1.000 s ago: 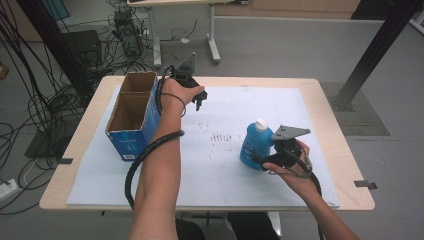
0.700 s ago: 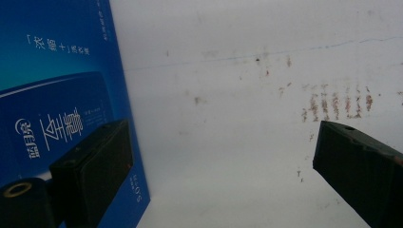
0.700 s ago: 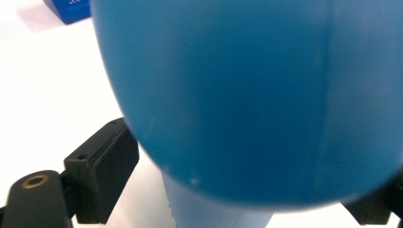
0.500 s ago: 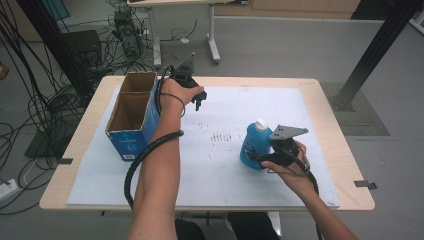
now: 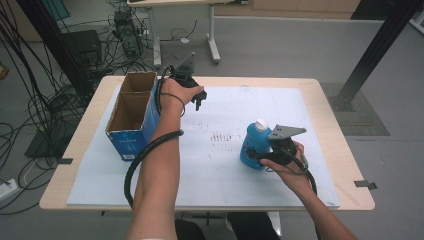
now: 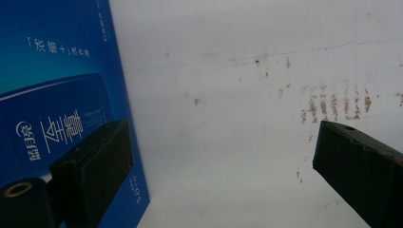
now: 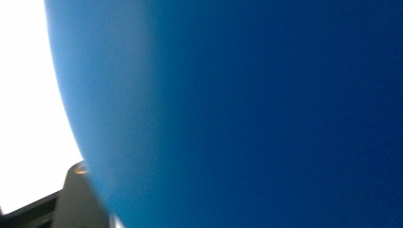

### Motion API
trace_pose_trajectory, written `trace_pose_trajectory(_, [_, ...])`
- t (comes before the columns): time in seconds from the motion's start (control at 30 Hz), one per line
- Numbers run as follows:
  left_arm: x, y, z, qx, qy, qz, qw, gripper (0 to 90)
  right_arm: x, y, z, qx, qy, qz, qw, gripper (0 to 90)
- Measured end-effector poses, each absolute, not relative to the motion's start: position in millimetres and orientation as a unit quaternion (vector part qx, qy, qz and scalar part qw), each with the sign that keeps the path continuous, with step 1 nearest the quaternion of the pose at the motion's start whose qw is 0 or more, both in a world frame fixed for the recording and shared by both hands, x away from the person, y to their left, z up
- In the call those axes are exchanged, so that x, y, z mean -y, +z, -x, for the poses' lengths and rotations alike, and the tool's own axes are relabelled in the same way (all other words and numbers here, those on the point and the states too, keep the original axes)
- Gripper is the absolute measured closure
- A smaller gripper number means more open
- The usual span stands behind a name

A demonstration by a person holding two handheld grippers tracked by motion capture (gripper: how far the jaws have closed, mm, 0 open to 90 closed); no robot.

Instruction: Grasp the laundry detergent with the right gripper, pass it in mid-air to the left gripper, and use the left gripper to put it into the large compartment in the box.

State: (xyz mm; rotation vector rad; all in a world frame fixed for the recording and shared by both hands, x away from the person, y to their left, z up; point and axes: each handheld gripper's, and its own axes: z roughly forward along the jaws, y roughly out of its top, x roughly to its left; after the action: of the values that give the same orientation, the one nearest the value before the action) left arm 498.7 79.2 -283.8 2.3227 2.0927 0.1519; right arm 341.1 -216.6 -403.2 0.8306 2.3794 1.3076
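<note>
Right gripper (image 5: pixel 256 156) has just closed on the blue bottle (image 5: pixel 251 146); left gripper (image 5: pixel 199 98) stays open.

table (image 5: pixel 330 90): wooden | cover: white sheet (image 5: pixel 300 120) | on sheet: cardboard box (image 5: pixel 131 116), blue bottle (image 5: pixel 251 148)

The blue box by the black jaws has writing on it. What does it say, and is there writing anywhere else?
Blue box: "浓缩+" near the top.
Blue box: "蓝月亮" and "至尊", reading sideways.
Blue box, high view: white logo, too small to read.
Blue bottle: no readable text.
</note>
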Motion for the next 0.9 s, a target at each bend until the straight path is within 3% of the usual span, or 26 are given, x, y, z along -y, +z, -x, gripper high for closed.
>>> trace_pose_trajectory(0.23, [-78.3, -284.0, -498.5, -0.668, 0.048, -0.742, 0.005, 6.7, 216.5, -405.6, -341.4, -0.829, 0.457, -0.285, 0.150, 40.7])
trace_pose_trajectory(0.9, [-76.6, -280.8, -497.4, -0.668, 0.051, -0.742, 0.006, 6.7, 217.1, -405.9, -341.5, -0.829, 0.459, -0.282, 0.151, 42.0])
